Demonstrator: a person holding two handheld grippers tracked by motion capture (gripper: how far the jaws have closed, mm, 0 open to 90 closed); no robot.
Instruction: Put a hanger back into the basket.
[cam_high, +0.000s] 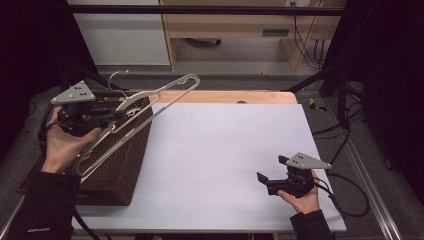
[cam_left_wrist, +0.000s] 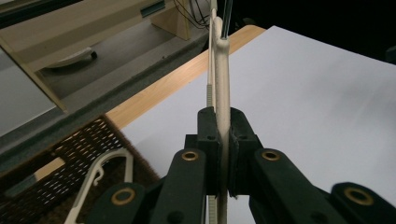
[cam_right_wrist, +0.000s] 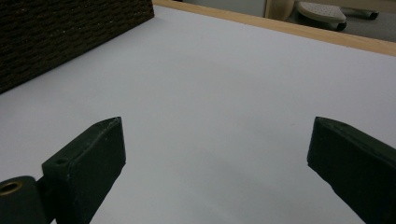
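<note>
Clothes hanger lifted out of the wicker basket.
The left gripper (cam_high: 112, 120) is clamped on a pale clothes hanger (cam_high: 150, 102), holding it tilted above the wicker basket (cam_high: 117, 172), with another hanger (cam_left_wrist: 100, 175) left inside. To the right of the basket, the white surface (cam_high: 220, 150) is bare: setting the hanger down is left. Far right of the basket, the right gripper (cam_high: 272, 175) rests with jaws apart.

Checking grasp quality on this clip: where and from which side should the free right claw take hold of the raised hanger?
Best on the long straight bar of the hanger, near its upper free end. The left claw already pinches the lower stretch over the wicker basket, so that end is spoken for. The open right claw could come from the table side, jaws across the thin bar.
</note>
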